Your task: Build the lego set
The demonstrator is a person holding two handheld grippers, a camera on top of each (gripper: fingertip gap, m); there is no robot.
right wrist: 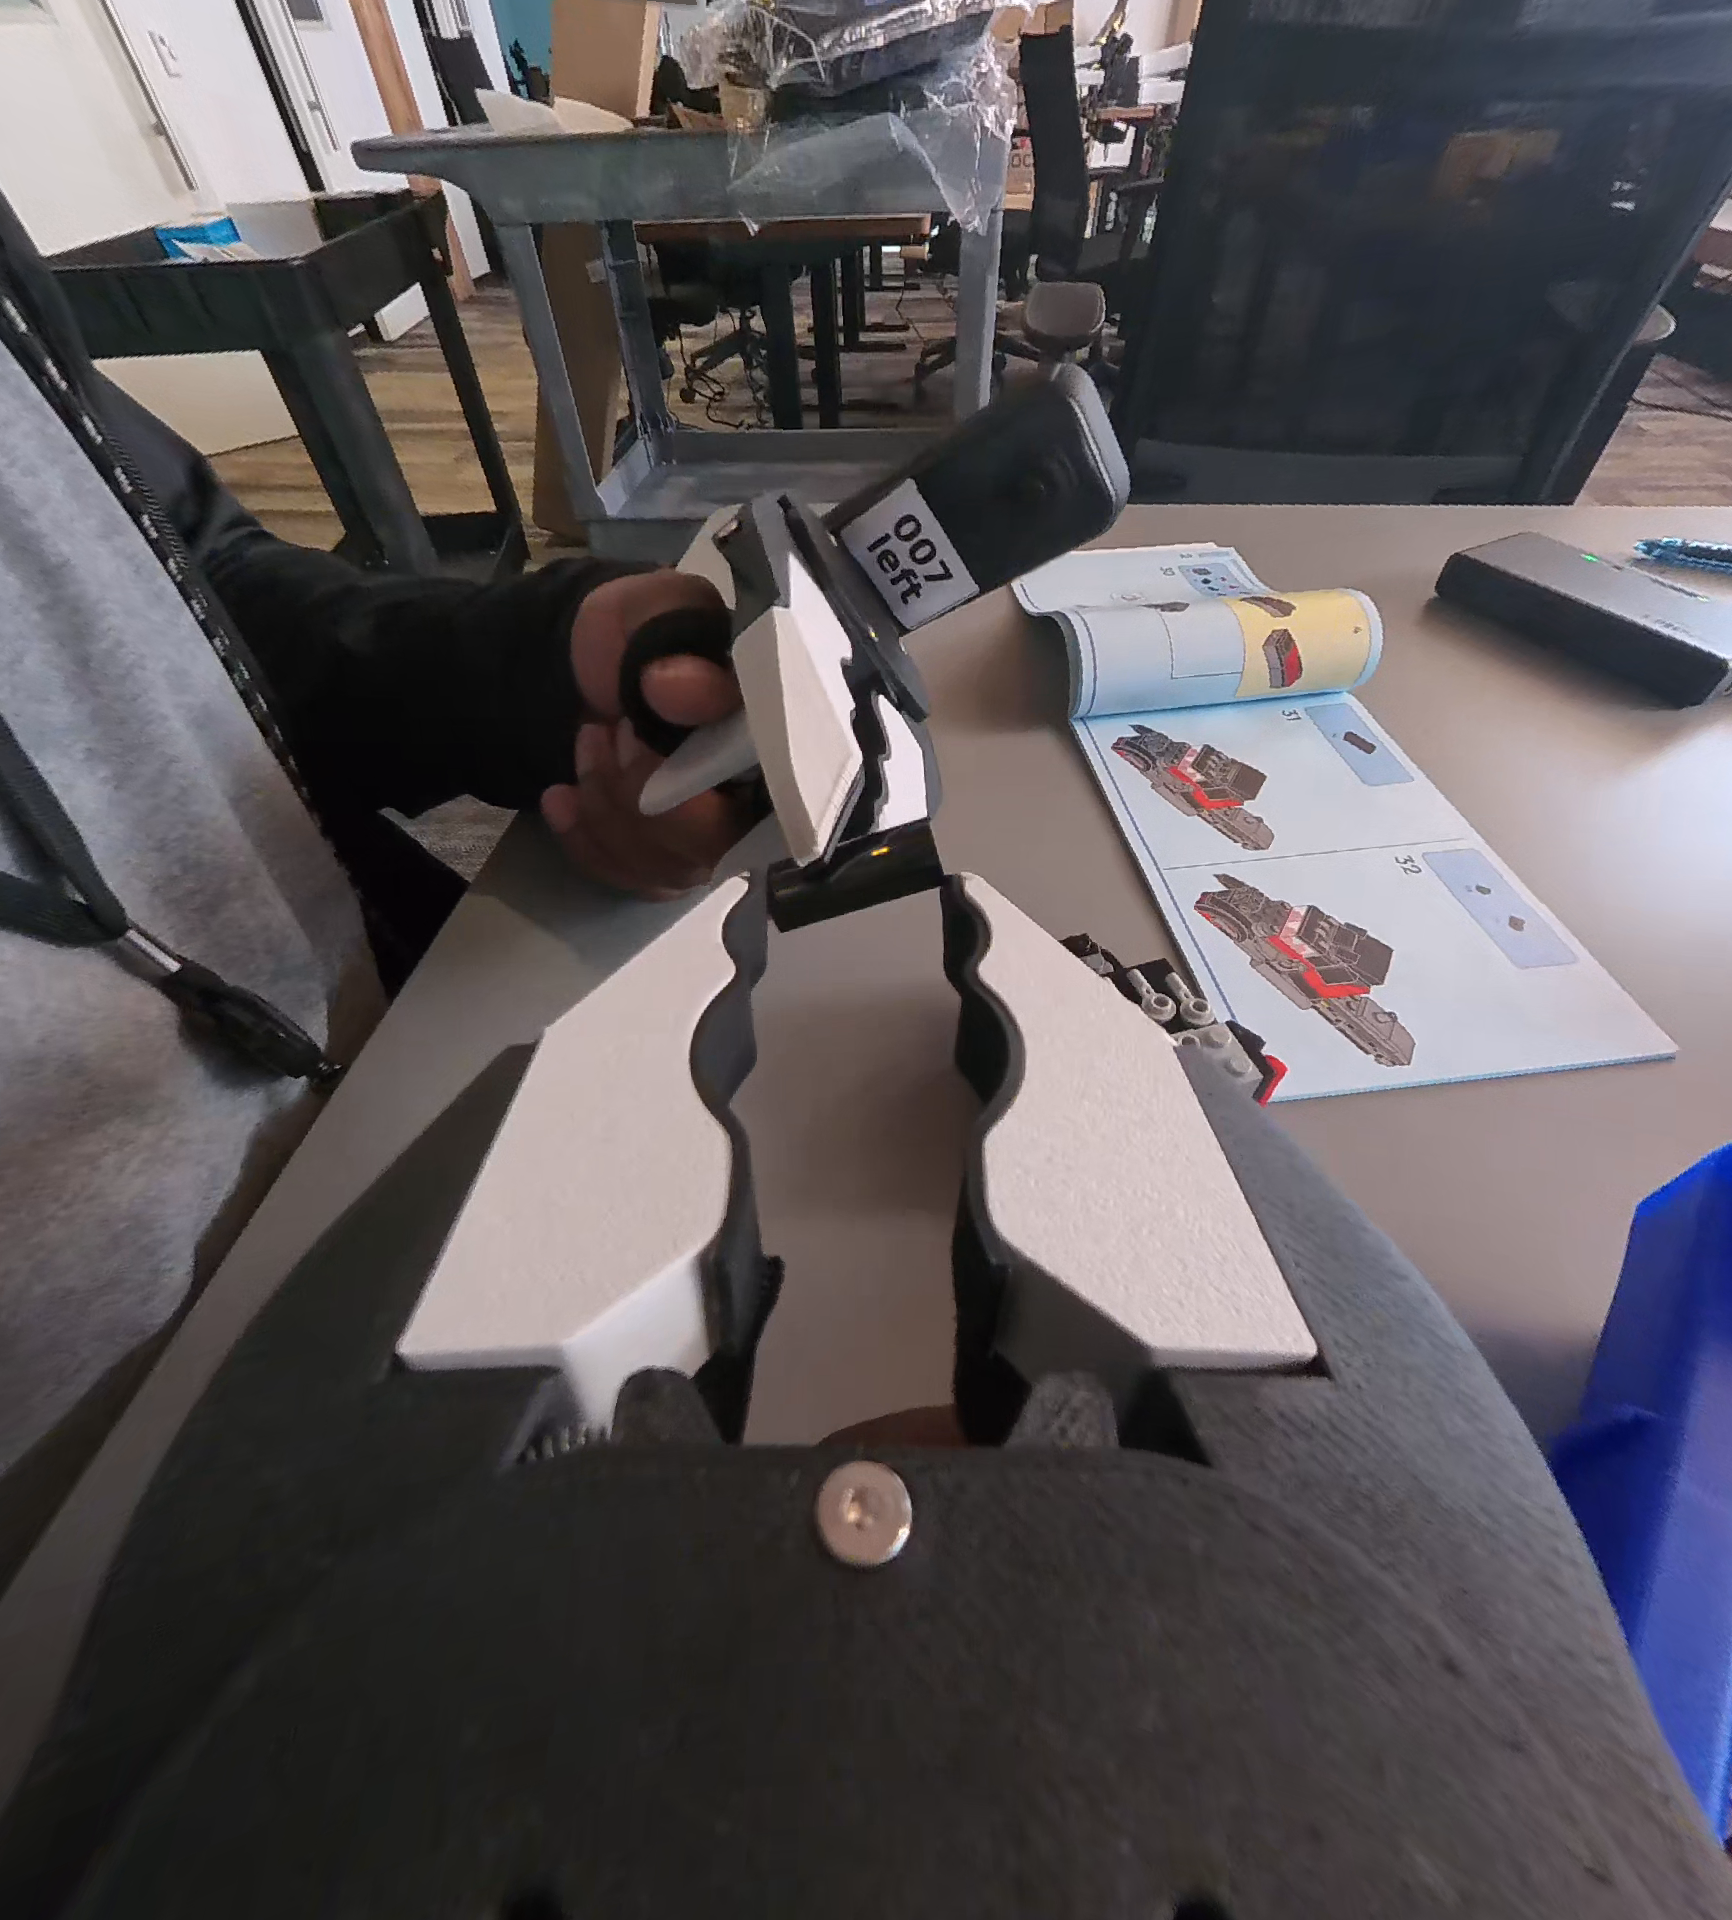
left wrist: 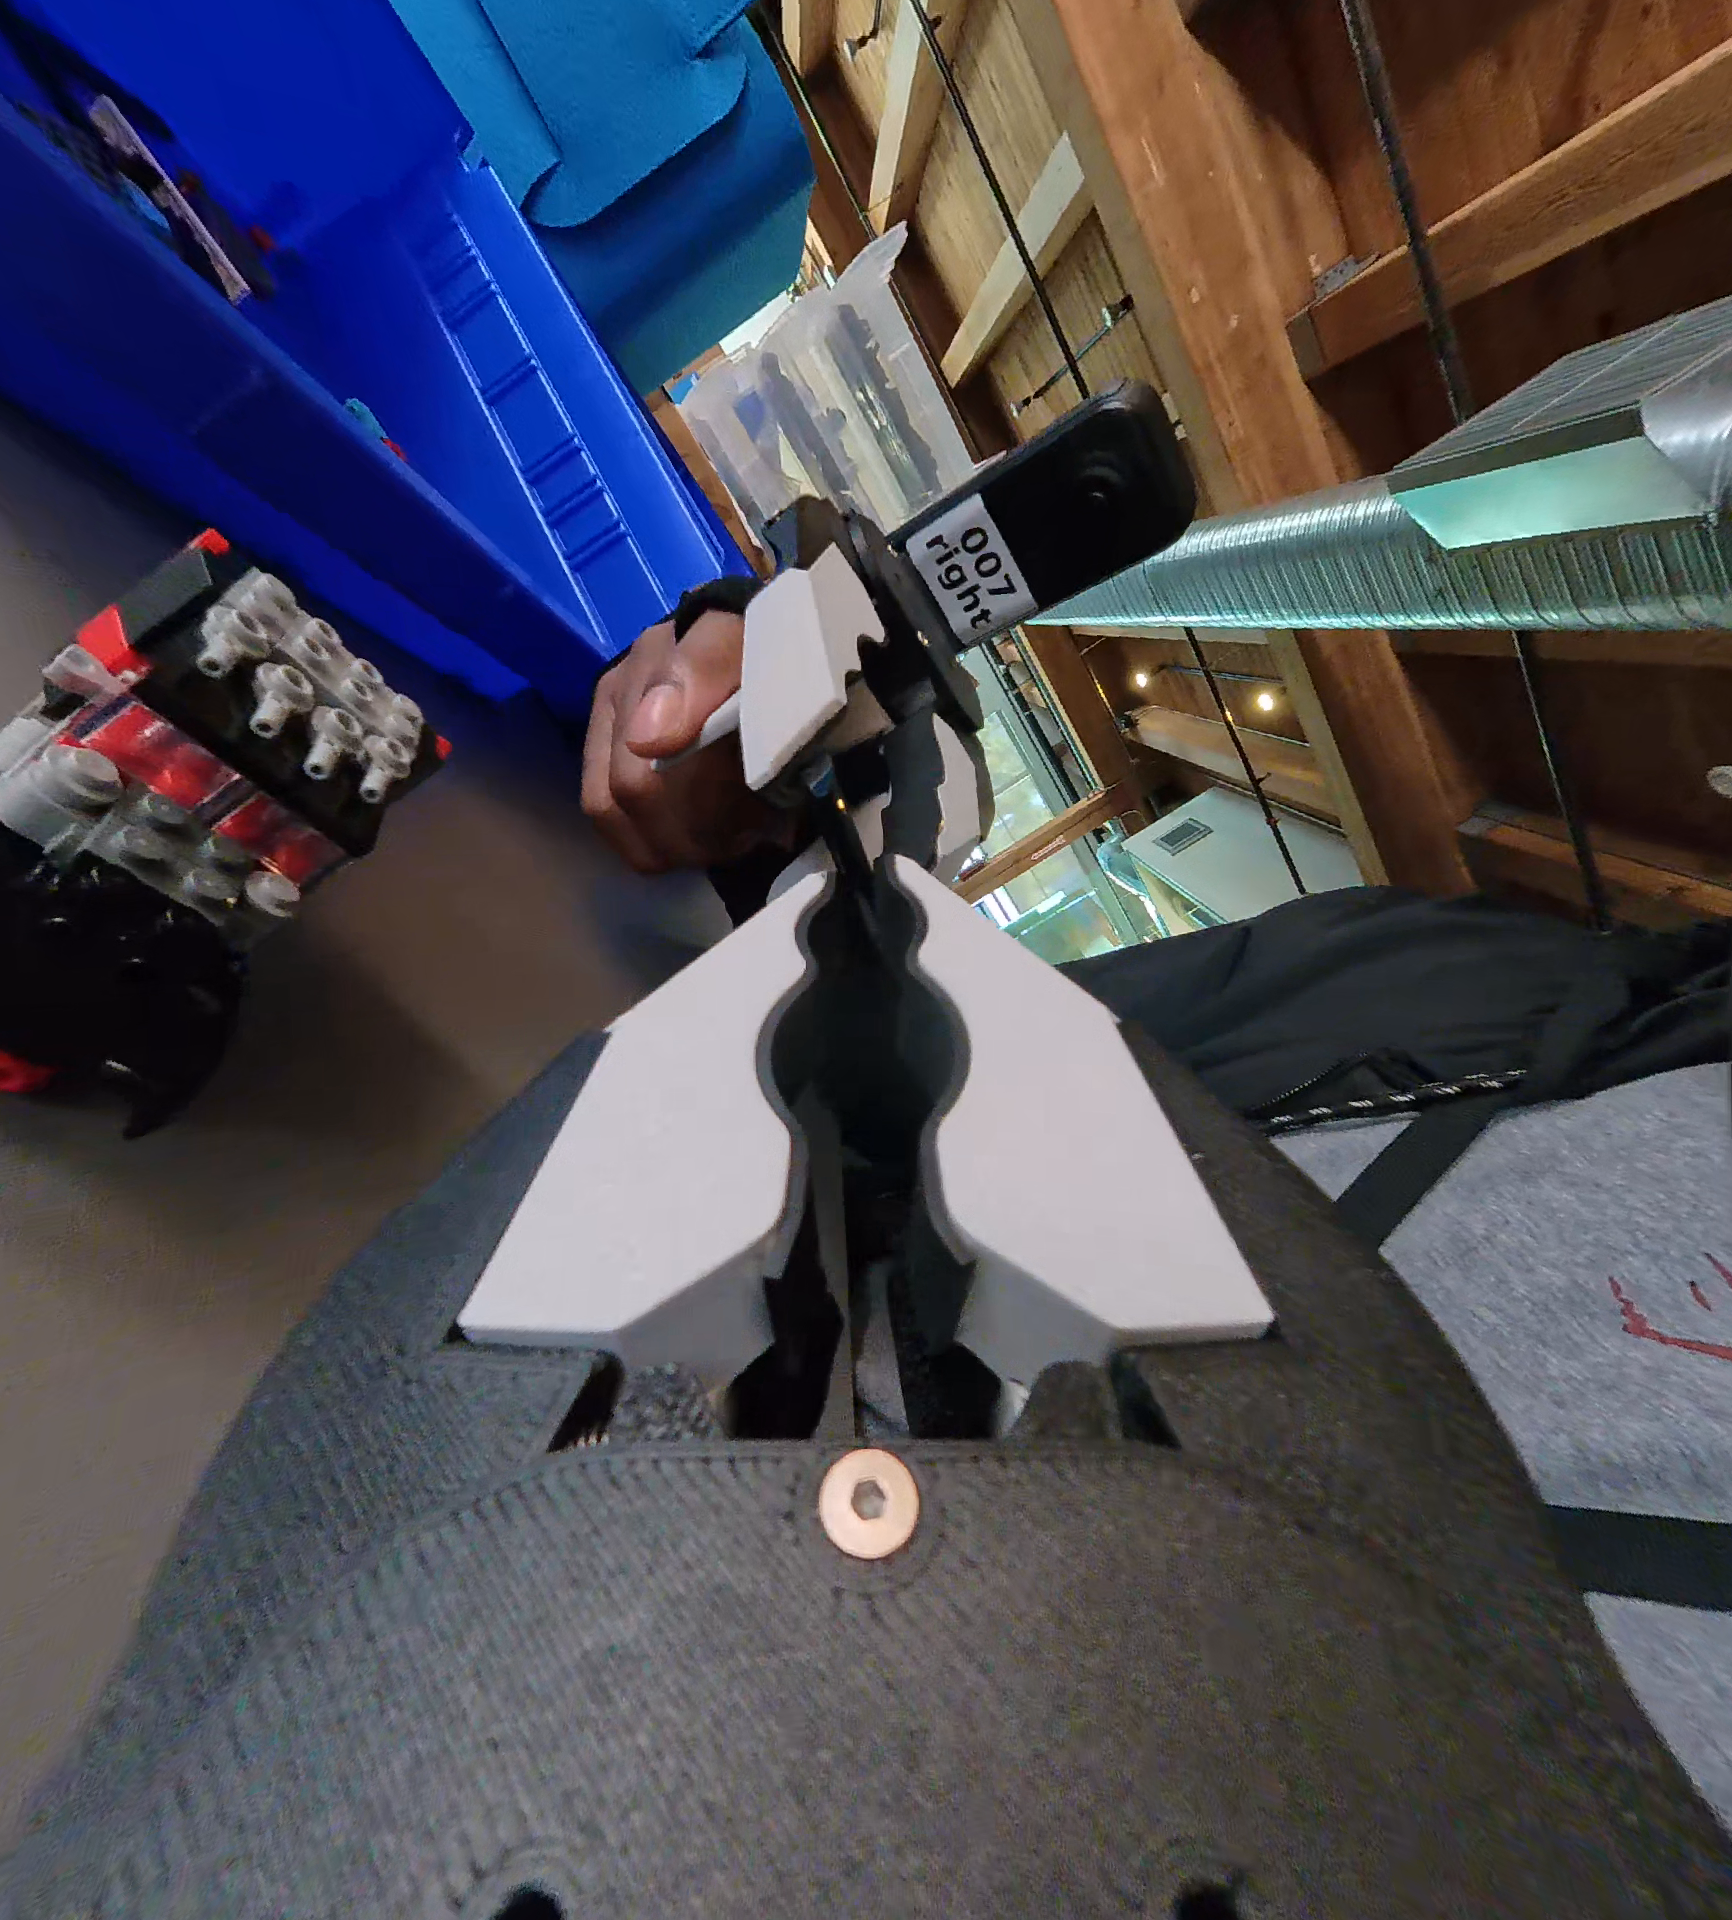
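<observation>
A small black lego piece (right wrist: 854,883) is held above the table between both grippers. My right gripper (right wrist: 854,891) is shut on it, one fingertip at each end. My left gripper (left wrist: 860,873) is shut on the same piece (left wrist: 846,831), which shows edge-on and thin at its tips. In the right wrist view the left gripper (right wrist: 836,836) comes down onto the piece from above. In the left wrist view the right gripper (left wrist: 808,774) is just beyond my tips. The partly built black, red and grey lego model (left wrist: 166,790) lies on the table to the left. It is half hidden behind my right finger (right wrist: 1179,1013).
An open instruction booklet (right wrist: 1361,883) lies on the grey table (right wrist: 1464,1195) beyond the model. A black power bank (right wrist: 1610,623) is at the far right. A blue bin (left wrist: 322,312) stands close by (right wrist: 1724,1403). The person's grey top (right wrist: 62,831) is at the left.
</observation>
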